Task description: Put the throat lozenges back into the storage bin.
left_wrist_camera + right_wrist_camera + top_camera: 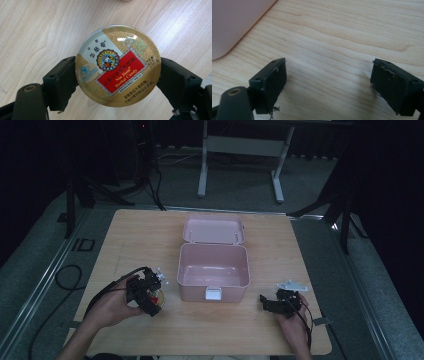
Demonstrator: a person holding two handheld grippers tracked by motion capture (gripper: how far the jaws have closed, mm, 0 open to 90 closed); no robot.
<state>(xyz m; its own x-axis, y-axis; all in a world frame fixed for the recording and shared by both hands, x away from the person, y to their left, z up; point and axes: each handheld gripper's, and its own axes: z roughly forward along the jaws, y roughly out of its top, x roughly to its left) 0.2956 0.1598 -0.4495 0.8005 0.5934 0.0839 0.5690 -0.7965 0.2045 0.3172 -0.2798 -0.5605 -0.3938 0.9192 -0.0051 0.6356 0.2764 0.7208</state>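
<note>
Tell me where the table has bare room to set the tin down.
Bare wood lies between the left tongs and the table's left edge, and along its front edge between both hands. The pink box takes the middle; its inside looks bare too.

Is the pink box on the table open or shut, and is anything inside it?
Open and empty. The pink box has its lid folded back behind it, and the high view shows only bare pink floor inside.
</note>
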